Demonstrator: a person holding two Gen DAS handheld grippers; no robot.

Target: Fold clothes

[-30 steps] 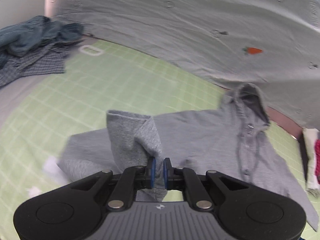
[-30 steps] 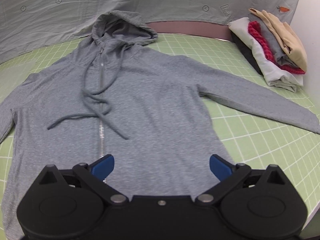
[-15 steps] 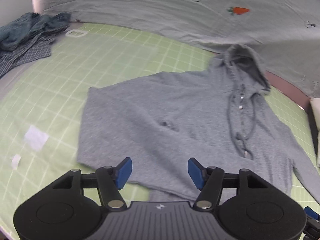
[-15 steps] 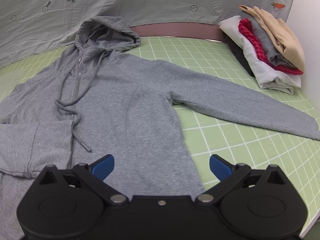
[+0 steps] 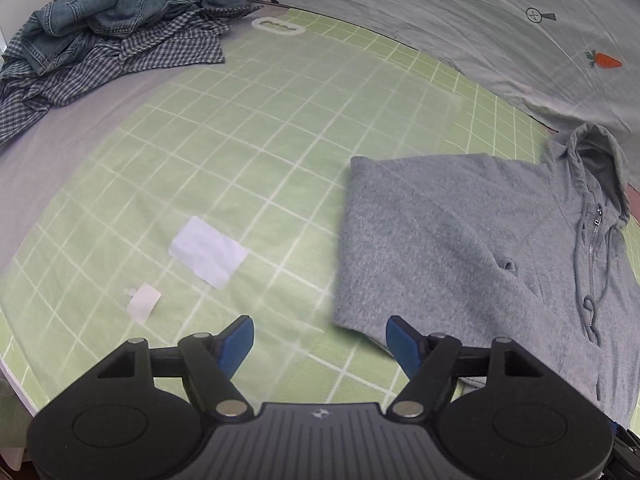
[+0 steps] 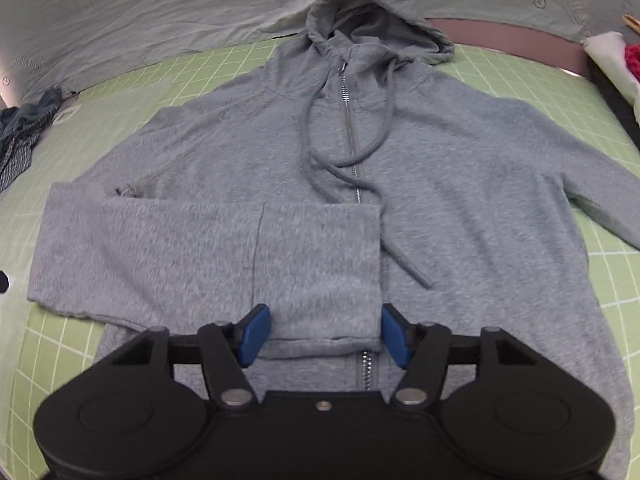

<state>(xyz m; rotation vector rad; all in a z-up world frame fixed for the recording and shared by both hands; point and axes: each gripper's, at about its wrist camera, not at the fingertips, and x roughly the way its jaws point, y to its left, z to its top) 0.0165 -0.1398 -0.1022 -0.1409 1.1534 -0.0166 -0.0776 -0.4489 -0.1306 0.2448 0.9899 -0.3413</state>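
Note:
A grey zip hoodie point(image 6: 400, 168) lies face up on the green grid mat point(image 6: 540, 80), hood at the far side. Its left sleeve point(image 6: 200, 256) is folded across the lower front, cuff near the zipper. The other sleeve point(image 6: 600, 188) stretches off to the right. My right gripper point(image 6: 324, 334) is open, hovering over the folded sleeve's cuff end. In the left wrist view the hoodie point(image 5: 460, 248) lies to the right. My left gripper point(image 5: 320, 340) is open and empty over the mat, beside the hoodie's left edge.
A pile of jeans and a checked shirt point(image 5: 104, 36) lies at the far left. Two white paper scraps point(image 5: 208, 256) lie on the mat point(image 5: 240, 140). A stack of folded clothes point(image 6: 616, 60) sits at the far right. A grey printed sheet point(image 5: 440, 12) hangs behind.
My left gripper let go of the sleeve, opened, and swung left off the hoodie. The sleeve now lies folded across the front. My right gripper moved left over the folded sleeve.

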